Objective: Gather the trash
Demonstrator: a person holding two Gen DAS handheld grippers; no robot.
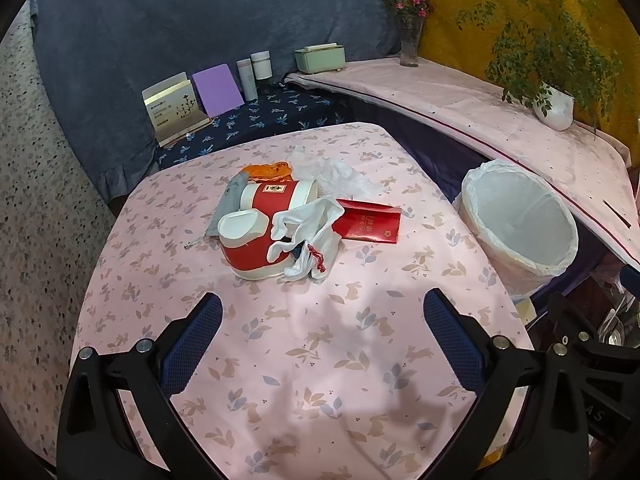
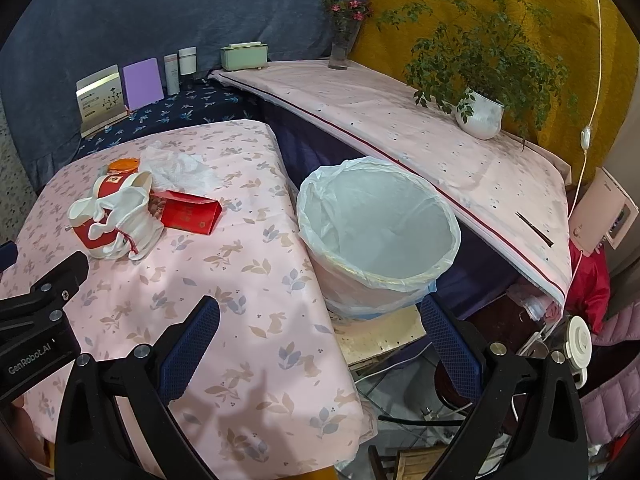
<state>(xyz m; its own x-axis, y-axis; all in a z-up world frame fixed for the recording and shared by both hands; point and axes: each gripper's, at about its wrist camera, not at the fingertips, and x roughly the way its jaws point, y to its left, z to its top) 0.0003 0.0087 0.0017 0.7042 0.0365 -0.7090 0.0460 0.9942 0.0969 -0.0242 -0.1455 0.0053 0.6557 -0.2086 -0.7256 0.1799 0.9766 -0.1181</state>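
A bench (image 1: 320, 360) draped in a pink cloth printed with rabbits and leaves is seen in both wrist views. The trash is gathered in a pile near the middle of the bench: a red and white round container (image 1: 264, 224) is lying on its side, a white drawstring pouch (image 1: 308, 236) is draped over its near end, and a red envelope (image 1: 370, 222) is lying flat just beside them on the bin side. Crumpled clear plastic (image 1: 336, 172) and an orange wrapper (image 1: 270, 170) are lying behind the container, and a grey cloth piece (image 1: 230, 200) is tucked along its far side.

A waste bin (image 2: 380, 236) lined with a white bag is placed just off the bench's edge, upright and open at the top; nothing can be made out inside it.

The left claw (image 1: 322, 344) is held above the bare cloth short of the pile, its blue-padded fingers spread wide and nothing gripped between them. The right claw (image 2: 320, 350) is likewise spread wide and empty, held over the bench edge with the bin just ahead of it.

On the shelf behind, a potted plant (image 2: 480, 114) and a vase of pink flowers (image 2: 342, 40) are standing
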